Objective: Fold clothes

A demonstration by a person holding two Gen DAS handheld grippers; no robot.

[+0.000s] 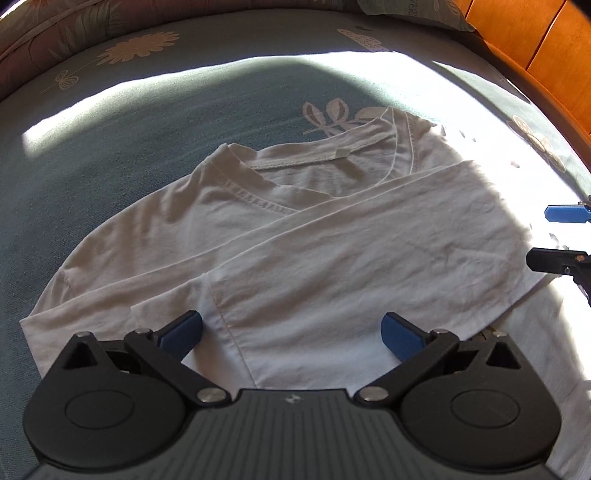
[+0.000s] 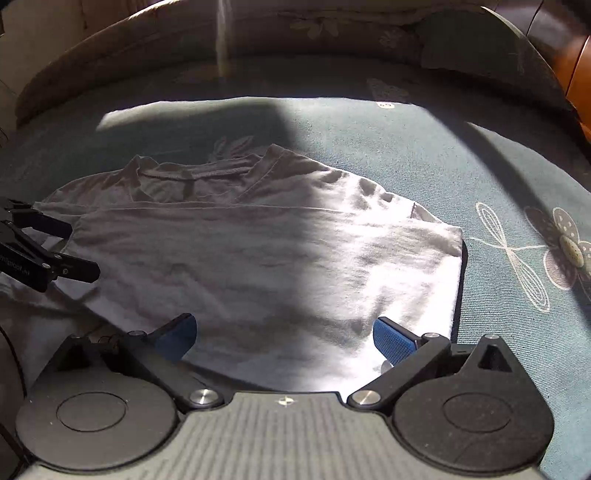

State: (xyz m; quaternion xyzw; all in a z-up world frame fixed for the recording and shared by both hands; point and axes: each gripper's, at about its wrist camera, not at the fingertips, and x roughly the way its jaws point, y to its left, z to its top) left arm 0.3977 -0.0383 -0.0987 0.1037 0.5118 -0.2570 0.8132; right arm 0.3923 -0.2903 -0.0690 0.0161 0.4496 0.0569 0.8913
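A white T-shirt (image 1: 295, 236) lies flat on the bed, collar at the far side, with one side folded across its body. My left gripper (image 1: 291, 330) hovers open over the near part of the shirt, nothing between its blue pads. In the right wrist view the same T-shirt (image 2: 266, 258) spreads out, half in shadow. My right gripper (image 2: 284, 334) is open above the shirt's near hem, holding nothing. The right gripper's fingers (image 1: 561, 236) show at the left view's right edge. The left gripper's fingers (image 2: 44, 251) show at the right view's left edge.
The shirt rests on a teal bedspread (image 1: 110, 155) with a white flower and leaf print. A bright sun patch crosses the bed. An orange wooden headboard (image 1: 546, 55) stands at the far right with a pillow (image 1: 413, 11) beside it. A rolled quilt (image 2: 258, 33) lies along the far edge.
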